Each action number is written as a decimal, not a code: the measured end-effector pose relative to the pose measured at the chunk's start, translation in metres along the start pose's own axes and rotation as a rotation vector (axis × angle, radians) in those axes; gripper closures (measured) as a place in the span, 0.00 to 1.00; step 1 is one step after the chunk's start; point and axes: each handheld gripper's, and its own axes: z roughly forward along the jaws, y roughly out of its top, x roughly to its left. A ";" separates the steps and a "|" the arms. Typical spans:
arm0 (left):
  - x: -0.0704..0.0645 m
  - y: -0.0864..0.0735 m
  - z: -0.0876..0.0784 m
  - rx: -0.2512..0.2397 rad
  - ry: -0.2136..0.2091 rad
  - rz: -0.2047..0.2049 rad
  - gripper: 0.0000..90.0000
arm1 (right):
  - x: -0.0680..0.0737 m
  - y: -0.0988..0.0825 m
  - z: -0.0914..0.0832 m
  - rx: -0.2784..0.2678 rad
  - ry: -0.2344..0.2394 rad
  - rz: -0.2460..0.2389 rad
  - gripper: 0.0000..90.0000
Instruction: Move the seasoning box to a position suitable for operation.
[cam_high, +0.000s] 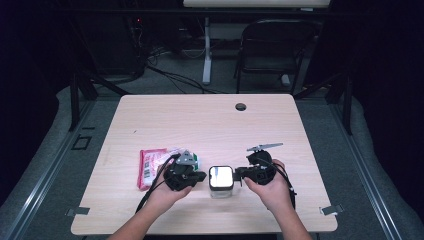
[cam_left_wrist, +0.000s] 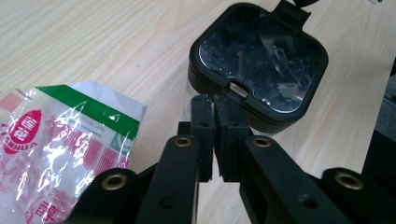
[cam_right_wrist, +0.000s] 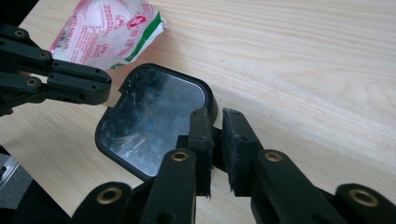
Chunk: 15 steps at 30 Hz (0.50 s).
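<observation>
- Pale wooden table (cam_high: 210, 120) on grey floor in a dark room; a folding chair (cam_high: 272, 47) stands behind.
- Lidded box (cam_high: 221, 181) sits near the front edge, packet (cam_high: 150, 167) to its left.
- Left gripper (cam_high: 200, 176) closed at the box's side; right gripper (cam_high: 239, 173) nearly closed at the opposite side.

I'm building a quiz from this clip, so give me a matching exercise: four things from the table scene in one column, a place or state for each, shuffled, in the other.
Things:
1. container
2. snack bag
3. left gripper
4. round hole

Places or states:
A. near the table's far edge
B. lying flat beside the left hand
C. standing between the two grippers, black-rimmed lid closed
D. fingers nearly together at the lid's edge

Pairs: 1-C, 2-B, 3-D, 4-A
</observation>
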 end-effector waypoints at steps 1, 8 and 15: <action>0.000 0.000 0.000 -0.001 -0.005 0.000 1.00 | 0.000 -0.001 0.001 -0.003 -0.001 0.002 0.93; -0.003 -0.001 0.001 0.015 -0.026 0.018 1.00 | 0.000 -0.002 0.003 -0.005 0.003 0.000 0.95; -0.006 -0.002 0.003 0.037 -0.046 0.028 1.00 | -0.001 -0.002 0.003 -0.009 0.006 0.008 0.95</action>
